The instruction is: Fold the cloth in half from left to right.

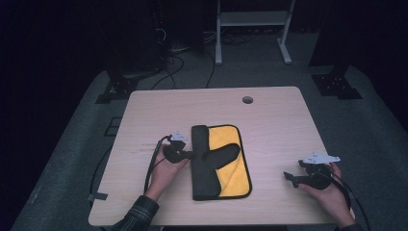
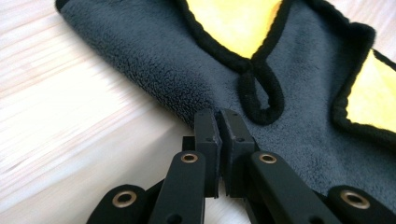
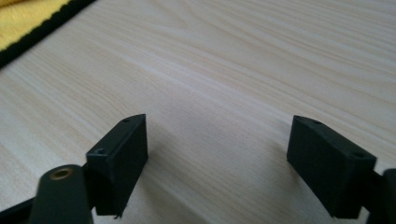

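Left gripper [image 2: 219, 116] first: its jaws are pressed together, tips right at the edge of the cloth [image 2: 299, 107], at the dark grey fleece beside a small loop in the black binding. Whether a thin fold of that edge is actually pinched between the pads is hard to say; the tips meet the fabric, but no cloth shows in the slit between them. In the high view the left gripper [image 1: 190, 155] sits at the cloth's [image 1: 219, 163] left side, held low and level, which looks like the right posture for dragging a layer across rather than lifting it clear.

The cloth lies mid-table [image 1: 269, 115], partly folded: a grey strip turned over along the left side, a grey flap lying diagonally across the yellow face, yellow showing above and to the right, black trim all around. That arrangement reads as a fold in progress, with the grey underside brought over the yellow.

Over to the right gripper [image 3: 217, 158]: jaws spread wide, nothing between them but bare wood. A corner of yellow with its black edge peeks in at the top left of its view. In the high view the right gripper [image 1: 288, 176] waits well apart from the cloth, near the table's right edge, seemingly parked until a second corner needs taking.
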